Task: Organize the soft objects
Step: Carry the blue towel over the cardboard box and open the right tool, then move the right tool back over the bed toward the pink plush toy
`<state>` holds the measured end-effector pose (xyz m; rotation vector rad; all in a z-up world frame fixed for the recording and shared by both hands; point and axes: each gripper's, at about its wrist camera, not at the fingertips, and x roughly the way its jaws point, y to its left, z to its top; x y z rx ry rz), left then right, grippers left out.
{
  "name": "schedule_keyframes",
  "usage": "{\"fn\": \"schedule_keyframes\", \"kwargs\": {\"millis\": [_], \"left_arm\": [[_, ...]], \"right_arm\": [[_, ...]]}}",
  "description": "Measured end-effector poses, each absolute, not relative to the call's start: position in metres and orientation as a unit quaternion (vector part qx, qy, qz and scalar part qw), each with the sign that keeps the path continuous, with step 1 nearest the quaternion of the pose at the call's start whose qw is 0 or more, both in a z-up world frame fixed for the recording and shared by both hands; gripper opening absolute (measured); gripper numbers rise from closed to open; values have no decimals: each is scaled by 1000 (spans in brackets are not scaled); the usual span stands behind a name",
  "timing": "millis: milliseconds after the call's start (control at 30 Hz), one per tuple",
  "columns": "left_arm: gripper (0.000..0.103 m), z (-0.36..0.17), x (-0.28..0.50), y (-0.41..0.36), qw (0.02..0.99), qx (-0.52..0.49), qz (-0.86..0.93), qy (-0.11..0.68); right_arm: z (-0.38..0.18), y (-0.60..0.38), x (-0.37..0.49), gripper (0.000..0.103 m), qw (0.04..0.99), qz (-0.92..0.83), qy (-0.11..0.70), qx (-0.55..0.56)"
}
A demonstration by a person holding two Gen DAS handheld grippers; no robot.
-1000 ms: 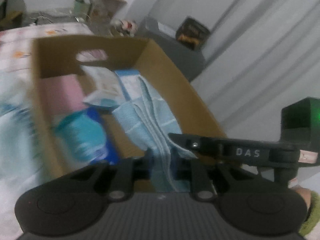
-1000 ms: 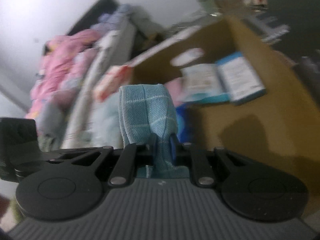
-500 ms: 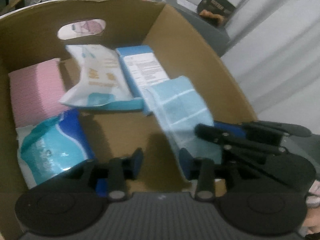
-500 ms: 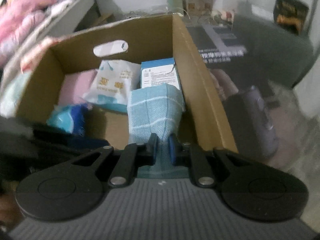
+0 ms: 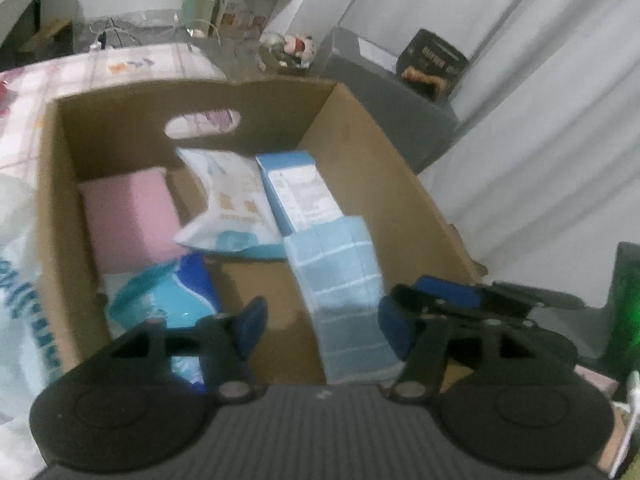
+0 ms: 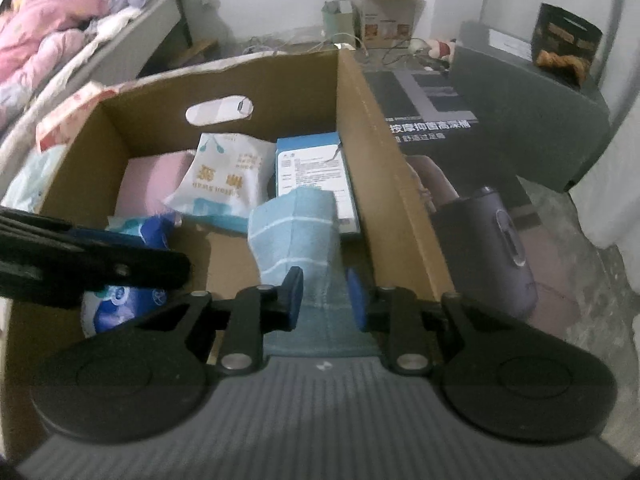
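Right gripper (image 6: 325, 294) jaws just easing apart around the blue towel (image 6: 298, 236), laid inside the cardboard box (image 6: 384, 168) against its right wall; left gripper (image 5: 322, 320) apart, empty, over the box's near edge; wipes pack (image 6: 224, 178), pink pad (image 6: 154, 184) already boxed; placement looks nearly done

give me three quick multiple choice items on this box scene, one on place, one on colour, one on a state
1. Where does the folded towel lie?
A. inside the cardboard box, by its right wall
B. on the bed
C. on the floor

2. What colour is the folded cloth at the box's far left?
A. green
B. pink
C. black

3. How do the left gripper's jaws stand?
A. clamped on the towel
B. clamped on the white pouch
C. open, gripping nothing

Answers:
1 A, the towel rests along the right wall.
2 B, it is pale pink.
3 C, the jaws have just been opening and stand wide apart with nothing pressed between them.
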<state>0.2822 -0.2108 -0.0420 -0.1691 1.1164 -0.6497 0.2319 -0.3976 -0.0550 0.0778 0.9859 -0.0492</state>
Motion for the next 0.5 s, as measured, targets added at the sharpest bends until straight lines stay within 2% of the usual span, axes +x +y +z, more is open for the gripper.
{"fn": "schedule_keyframes", "kwargs": {"millis": [133,267,500], "left_arm": [[64,-25,272,-189,802,-87,-295,512],[71,-1,257,-151,818,-89,-285,492],[81,24,225,-63,850,-82,-232,466]], "right_arm": [[-49,-395,225,24,882,-14,468,60],[-48,-382,226,24,876,23,473,94],[-98,-358,257,24,797,58,584,140]]}}
